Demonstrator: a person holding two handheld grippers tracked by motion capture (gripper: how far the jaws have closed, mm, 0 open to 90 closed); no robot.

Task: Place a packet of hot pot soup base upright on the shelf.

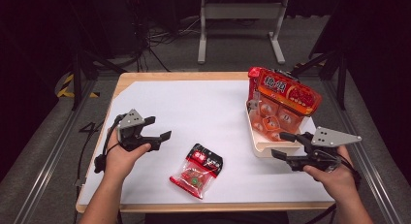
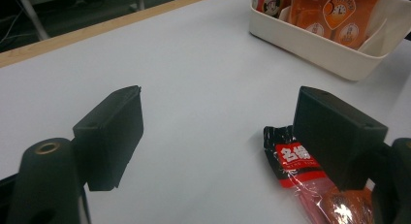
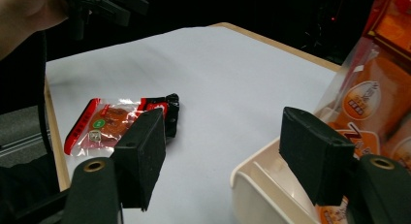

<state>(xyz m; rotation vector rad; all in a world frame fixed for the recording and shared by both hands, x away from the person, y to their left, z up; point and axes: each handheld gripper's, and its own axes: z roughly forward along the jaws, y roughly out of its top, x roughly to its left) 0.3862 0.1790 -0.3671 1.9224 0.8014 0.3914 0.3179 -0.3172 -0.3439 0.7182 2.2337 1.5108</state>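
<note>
A small red and black snack packet lies flat on the white table cover near the front edge; it also appears as the packet and the packet in the gripper views. A large orange snack bag stands tilted in a white bin at the right. My left gripper is open, held left of the packet with nothing between its jaws. My right gripper is open at the bin's near corner, also holding nothing.
The white table cover spans a wooden table with wide bare room in the middle and back. A metal stand and cables sit on the floor beyond the table. The bin rim sits just under my right jaw.
</note>
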